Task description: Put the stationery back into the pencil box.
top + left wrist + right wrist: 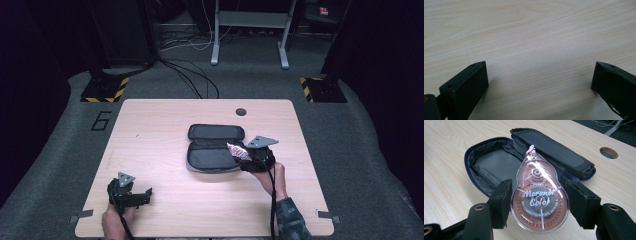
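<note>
A pink, clear-shelled correction tape (538, 197) marked "Morandi Color" is pinched between the jaws of my right gripper (539, 201), tip pointing away. It hovers over the right edge of an open dark pencil case (214, 148) lying mid-table, lid flap folded back (554, 150), inner pocket (491, 167) dark and bare. In the high view the tape (236, 150) sits at the case's right rim, held by the right gripper (250, 156). My left gripper (148, 192) rests near the table's front left, jaws wide apart over bare wood (540, 75).
The light wooden table (160, 125) has a round cable hole (241, 111) at the back centre. Beyond it lie grey carpet, loose cables, a metal desk frame (250, 30) and hazard-striped stand bases (105, 90).
</note>
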`<state>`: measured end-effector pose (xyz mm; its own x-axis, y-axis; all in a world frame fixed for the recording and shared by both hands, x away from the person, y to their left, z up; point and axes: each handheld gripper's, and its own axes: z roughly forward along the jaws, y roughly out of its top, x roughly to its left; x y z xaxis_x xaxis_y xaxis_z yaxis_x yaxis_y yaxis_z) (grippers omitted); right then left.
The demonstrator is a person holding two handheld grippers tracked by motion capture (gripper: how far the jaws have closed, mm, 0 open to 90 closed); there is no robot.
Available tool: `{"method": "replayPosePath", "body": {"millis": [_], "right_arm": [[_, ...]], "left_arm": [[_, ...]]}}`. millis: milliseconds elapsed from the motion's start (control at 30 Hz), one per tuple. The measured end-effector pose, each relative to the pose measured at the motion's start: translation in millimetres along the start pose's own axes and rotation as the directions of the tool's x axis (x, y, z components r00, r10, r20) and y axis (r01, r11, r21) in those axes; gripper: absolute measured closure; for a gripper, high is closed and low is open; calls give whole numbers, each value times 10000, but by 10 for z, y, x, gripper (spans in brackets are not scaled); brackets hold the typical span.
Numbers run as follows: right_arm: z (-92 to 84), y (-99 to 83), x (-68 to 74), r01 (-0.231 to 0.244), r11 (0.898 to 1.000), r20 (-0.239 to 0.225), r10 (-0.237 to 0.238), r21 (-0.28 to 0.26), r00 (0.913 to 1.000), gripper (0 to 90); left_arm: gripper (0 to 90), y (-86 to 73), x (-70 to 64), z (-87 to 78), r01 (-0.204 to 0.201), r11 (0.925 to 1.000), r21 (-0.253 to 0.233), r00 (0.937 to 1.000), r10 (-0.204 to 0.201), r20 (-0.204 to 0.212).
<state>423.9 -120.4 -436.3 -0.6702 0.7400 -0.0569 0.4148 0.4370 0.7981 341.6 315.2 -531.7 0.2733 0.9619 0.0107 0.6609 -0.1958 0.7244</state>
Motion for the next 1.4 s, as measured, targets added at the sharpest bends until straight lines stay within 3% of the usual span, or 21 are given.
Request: {"method": "replayPosePath", "body": {"millis": [933,1133,1400], "right_arm": [[490,242,55,324,9973,-589,-285,665,9979,390],[600,253,80,227,9964,-738,-167,812,9971,389],[771,251,141,16,9940,-589,49,1097,9983,390]], "left_arm": [[6,0,0,0,-3,10000,4,10000,3,3],[6,0,1,-1,-14,10000,11,10000,14,3],[6,0,1,-1,-11,10000,12,10000,11,4]]}}
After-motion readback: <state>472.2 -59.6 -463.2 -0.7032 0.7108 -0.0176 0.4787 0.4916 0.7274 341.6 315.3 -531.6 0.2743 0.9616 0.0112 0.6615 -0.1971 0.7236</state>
